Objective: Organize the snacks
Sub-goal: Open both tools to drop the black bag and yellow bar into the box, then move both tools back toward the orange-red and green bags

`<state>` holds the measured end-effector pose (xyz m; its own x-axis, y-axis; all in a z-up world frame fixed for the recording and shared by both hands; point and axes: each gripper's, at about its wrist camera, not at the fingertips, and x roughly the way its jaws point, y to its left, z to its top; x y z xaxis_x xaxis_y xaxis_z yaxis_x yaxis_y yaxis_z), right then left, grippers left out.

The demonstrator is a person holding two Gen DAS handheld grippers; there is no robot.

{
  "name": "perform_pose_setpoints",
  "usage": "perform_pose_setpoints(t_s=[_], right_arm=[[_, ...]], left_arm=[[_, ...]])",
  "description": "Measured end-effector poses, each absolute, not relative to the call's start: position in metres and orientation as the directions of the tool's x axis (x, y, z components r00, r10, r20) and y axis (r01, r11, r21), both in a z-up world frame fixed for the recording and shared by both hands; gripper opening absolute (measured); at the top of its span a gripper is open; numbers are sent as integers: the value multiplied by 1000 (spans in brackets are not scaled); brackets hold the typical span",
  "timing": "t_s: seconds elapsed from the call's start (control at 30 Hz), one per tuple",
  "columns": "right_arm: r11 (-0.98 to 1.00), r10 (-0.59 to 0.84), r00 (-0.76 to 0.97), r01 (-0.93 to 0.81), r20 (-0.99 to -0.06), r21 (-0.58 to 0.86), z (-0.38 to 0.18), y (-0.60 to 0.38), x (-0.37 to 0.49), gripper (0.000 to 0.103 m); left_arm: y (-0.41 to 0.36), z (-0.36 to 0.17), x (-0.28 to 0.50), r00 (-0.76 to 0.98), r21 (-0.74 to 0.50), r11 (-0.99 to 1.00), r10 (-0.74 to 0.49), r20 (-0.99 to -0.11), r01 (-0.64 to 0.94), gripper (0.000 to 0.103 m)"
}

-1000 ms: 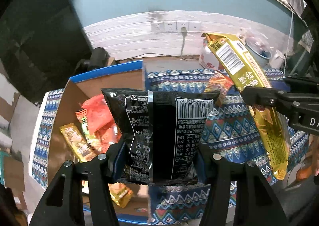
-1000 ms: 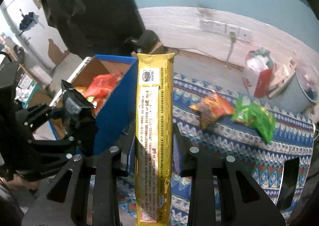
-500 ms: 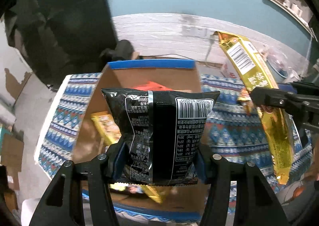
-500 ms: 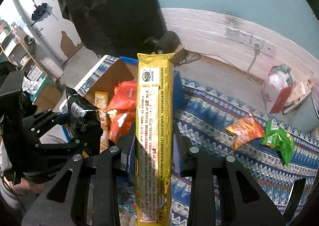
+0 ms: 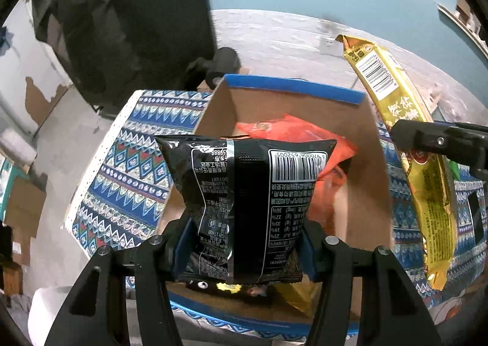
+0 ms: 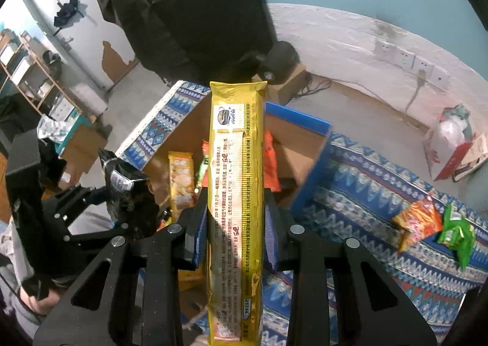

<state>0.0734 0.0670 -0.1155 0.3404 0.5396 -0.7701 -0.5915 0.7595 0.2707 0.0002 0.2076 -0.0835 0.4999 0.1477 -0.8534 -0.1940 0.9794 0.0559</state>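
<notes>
My left gripper (image 5: 245,242) is shut on a black snack bag (image 5: 247,196), held upright above the open cardboard box (image 5: 292,89) with blue edges. Red and yellow packets (image 5: 305,135) lie inside the box. My right gripper (image 6: 233,224) is shut on a long yellow biscuit packet (image 6: 236,193), upright over the same box (image 6: 297,120). In the left wrist view that yellow packet (image 5: 405,144) hangs to the right of the box. The right wrist view shows the left gripper (image 6: 119,208) with the black bag (image 6: 128,190) at lower left.
A blue patterned cloth (image 6: 366,193) covers the table. An orange packet (image 6: 416,224) and a green packet (image 6: 456,233) lie on it to the right. Beyond the table are the floor, a white wall with sockets (image 6: 408,60) and a dark hanging cloth (image 6: 189,10).
Both grippers have moved left with their packets and now hang over the box. The box has shifted from the left to the middle of the left wrist view.
</notes>
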Motion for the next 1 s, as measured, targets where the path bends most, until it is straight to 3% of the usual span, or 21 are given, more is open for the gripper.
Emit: perform_pose_setpoints(t_s=[0.27, 0.4, 0.73, 0.87, 1.0], right_arm=[[745, 554, 315, -601, -771, 289, -121, 104, 80, 29], [740, 556, 303, -604, -774, 295, -125, 119, 82, 29], [718, 547, 245, -629, -801, 298, -144, 147, 83, 30], [710, 548, 222, -633, -806, 309, -146, 148, 83, 33], [723, 537, 247, -628, -807, 289, -141, 139, 82, 48]], left_arm=[[230, -96, 5, 459, 53, 966, 168, -873, -253, 59], [237, -102, 6, 438, 35, 962, 156, -886, -271, 71], [247, -93, 1, 450, 39, 955, 175, -876, -295, 78], [246, -90, 3, 454, 33, 956, 169, -875, -292, 78], [239, -86, 4, 464, 36, 961, 164, -870, -273, 78]])
